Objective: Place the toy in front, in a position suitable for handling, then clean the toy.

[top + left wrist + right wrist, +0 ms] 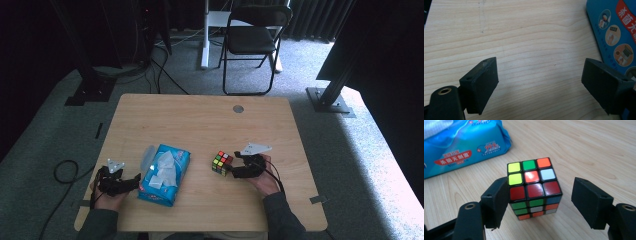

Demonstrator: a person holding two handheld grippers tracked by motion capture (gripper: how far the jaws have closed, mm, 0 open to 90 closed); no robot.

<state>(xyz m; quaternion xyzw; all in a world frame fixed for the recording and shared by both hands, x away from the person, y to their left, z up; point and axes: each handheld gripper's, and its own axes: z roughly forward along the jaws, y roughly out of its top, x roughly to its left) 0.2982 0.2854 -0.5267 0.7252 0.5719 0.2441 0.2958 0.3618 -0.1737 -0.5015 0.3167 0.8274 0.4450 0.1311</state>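
While the right gripper (536,200) stands with its jaws spread around the puzzle cube (533,185), one pad lies against the cube's side and the other is clear of it, so nothing is pinched. The cube sits flat on the wooden table (200,120), right of centre, which suggests either a grip about to form or one just let go. The left gripper (539,82) is likewise spread, with bare wood between its pads, parked just beside the blue wet-wipe pack (164,174), probably to steady or reach it. A folding chair (252,37) stands beyond the table.
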